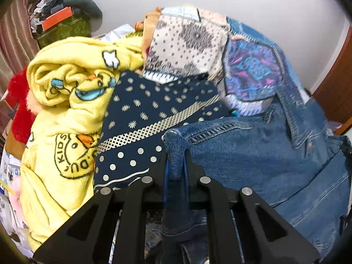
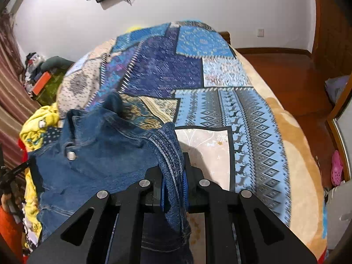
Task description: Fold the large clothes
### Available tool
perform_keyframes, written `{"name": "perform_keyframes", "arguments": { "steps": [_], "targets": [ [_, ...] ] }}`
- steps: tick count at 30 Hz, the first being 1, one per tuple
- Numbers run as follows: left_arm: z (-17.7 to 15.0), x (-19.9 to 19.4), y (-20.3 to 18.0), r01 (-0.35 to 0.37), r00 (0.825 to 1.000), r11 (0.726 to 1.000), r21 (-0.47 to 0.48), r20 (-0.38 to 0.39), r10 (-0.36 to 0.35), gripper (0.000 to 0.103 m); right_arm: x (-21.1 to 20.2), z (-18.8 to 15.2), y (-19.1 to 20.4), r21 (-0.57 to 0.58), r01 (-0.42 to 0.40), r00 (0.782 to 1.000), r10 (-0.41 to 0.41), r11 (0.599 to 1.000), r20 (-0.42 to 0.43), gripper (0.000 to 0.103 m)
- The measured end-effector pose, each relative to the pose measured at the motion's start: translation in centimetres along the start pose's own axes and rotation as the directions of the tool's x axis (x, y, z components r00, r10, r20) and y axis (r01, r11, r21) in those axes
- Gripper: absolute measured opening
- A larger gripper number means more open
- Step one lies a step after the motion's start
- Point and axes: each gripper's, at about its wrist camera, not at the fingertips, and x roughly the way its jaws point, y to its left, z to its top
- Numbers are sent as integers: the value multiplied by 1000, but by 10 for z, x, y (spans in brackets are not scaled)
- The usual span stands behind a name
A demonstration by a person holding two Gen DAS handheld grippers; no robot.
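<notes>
left gripper (image 1: 176, 165): fingers drawn narrow, pinching a fold of the denim jacket (image 1: 253, 154) between them; the cloth runs down through the gap toward the camera.
right gripper (image 2: 173, 176): fingers drawn narrow too, clamped on a ribbed knit edge of the same denim jacket (image 2: 99, 149), which hangs over and between them.
denim jacket: blue, rumpled, lying on the patchwork bedspread (image 2: 209, 77); in the right wrist view it spreads to the left of the gripper, a metal snap button (image 2: 71, 155) facing up; in the left wrist view it fills the space right of the gripper, with stitched seams showing.
patchwork bedspread: blue, cream and grey printed panels, under the jacket and stretching beyond it toward the white wall (image 2: 198, 4).
yellow fleece (image 1: 66, 110): duck print with "kids" lettering, bunched just left of the jacket.
navy dotted cloth (image 1: 149, 114): between the yellow fleece and the jacket, touching both.
red plush (image 1: 18, 105): at the far side of the yellow fleece from the jacket.
tan blanket (image 2: 297, 165): edging the bedspread on the side away from the jacket.
wooden floor (image 2: 286, 72): beyond the tan blanket.
</notes>
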Motion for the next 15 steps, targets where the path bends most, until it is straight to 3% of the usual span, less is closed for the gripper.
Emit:
{"name": "perform_keyframes", "arguments": {
  "steps": [7, 10, 15],
  "targets": [
    [-9, 37, 1, -21, 998, 1000, 22, -53, 22, 14, 34, -11, -20, 38, 5, 997, -2, 999, -81, 15],
    [-14, 45, 2, -42, 997, 999, 19, -61, 44, 19, 34, -21, -23, 35, 7, 997, -5, 999, -73, 17],
    [-21, 33, -11, -109, 992, 990, 90, -48, 114, 19, 21, -25, -18, 19, 43, 996, -41, 999, -74, 23]
  ]
}}
